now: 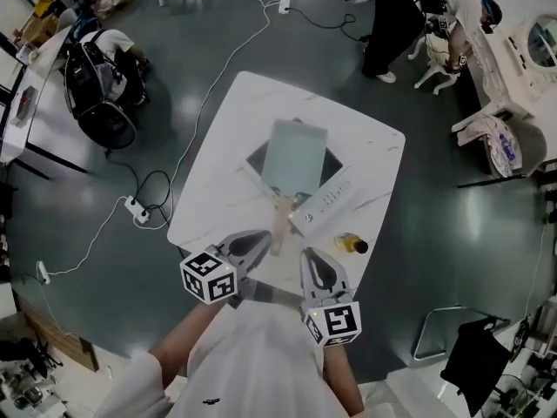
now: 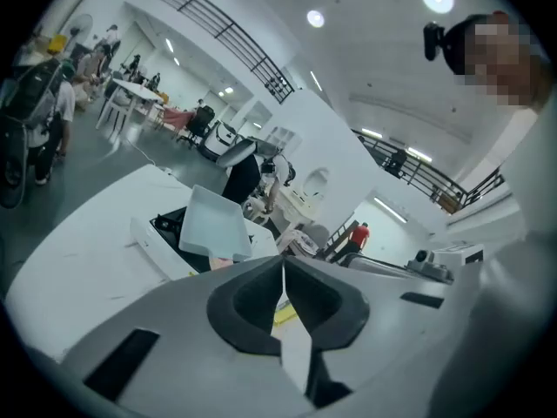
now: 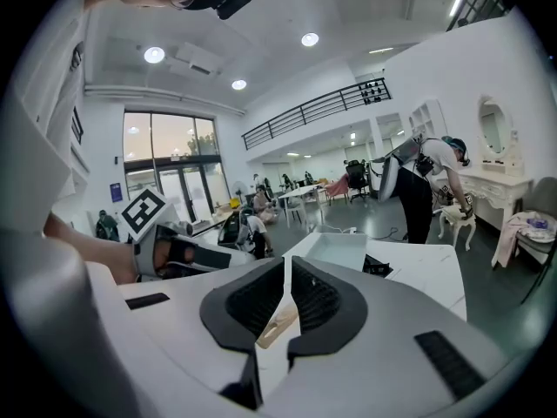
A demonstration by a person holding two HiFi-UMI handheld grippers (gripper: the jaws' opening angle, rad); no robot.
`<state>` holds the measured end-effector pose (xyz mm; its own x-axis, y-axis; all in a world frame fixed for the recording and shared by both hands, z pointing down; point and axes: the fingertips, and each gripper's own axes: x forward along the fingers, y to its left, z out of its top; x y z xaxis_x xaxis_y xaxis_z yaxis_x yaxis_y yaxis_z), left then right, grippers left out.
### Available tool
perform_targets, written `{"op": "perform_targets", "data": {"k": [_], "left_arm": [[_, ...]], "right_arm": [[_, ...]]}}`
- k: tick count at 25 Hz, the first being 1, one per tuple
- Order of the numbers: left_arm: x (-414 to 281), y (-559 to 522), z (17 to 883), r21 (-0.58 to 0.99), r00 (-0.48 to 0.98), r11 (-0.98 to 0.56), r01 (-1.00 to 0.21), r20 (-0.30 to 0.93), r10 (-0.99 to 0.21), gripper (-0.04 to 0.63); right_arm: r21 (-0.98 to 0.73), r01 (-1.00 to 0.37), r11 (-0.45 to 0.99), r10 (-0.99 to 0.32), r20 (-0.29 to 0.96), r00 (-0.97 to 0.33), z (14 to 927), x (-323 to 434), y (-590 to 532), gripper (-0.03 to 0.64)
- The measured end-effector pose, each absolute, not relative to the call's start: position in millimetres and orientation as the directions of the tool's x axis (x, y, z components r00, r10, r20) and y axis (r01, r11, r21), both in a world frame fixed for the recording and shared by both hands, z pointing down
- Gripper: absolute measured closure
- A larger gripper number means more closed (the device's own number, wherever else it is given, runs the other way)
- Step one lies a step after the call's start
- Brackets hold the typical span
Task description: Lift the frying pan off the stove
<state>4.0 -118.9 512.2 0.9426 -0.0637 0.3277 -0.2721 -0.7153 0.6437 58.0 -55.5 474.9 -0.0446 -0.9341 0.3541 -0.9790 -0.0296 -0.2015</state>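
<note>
A square pale frying pan (image 1: 294, 153) rests on a black stove (image 1: 258, 158) with a white control strip (image 1: 328, 199) on the white table (image 1: 374, 151). Its wooden handle (image 1: 279, 222) points toward me. My left gripper (image 1: 257, 242) is shut and empty, just left of the handle's end. My right gripper (image 1: 312, 261) is also shut and empty, just right of the handle and nearer me. The left gripper view has the pan (image 2: 213, 223) beyond shut jaws (image 2: 283, 262). In the right gripper view the handle (image 3: 278, 324) shows below shut jaws (image 3: 286, 265), with the pan (image 3: 336, 249) behind.
A small yellow bottle (image 1: 352, 245) lies on the table right of the handle, close to the right gripper. A power strip (image 1: 137, 210) and cables lie on the floor to the left. A person in dark clothes (image 1: 390, 24) stands beyond the table.
</note>
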Motion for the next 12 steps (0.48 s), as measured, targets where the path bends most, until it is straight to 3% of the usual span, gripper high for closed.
{"op": "perform_targets", "data": {"k": [7,8,10,12], "left_arm": [[13.6,-135.1,551.6,0.757,0.947,-0.620,-0.206,0.315,0.071,0.591],[16.0,-135.8,557.0,0.767,0.944,-0.611,-0.197,0.316,0.092,0.577],[21.5,-134.8,567.9,0.786,0.938,-0.592,-0.177,0.318,0.142,0.446],[25.0,-135.1,579.2,0.793,0.928,-0.587,-0.164,0.326,0.180,0.433]], "right_arm": [[-0.210,-0.976,-0.059,-0.913,0.408,-0.032,500.2,44.3,-74.8,0.615],[-0.216,-0.975,-0.061,-0.908,0.418,-0.035,504.1,42.4,-77.3,0.613],[-0.233,-0.970,-0.068,-0.897,0.440,-0.042,512.5,38.9,-81.2,0.591],[-0.254,-0.964,-0.081,-0.885,0.463,-0.048,523.3,35.7,-84.3,0.547]]}}
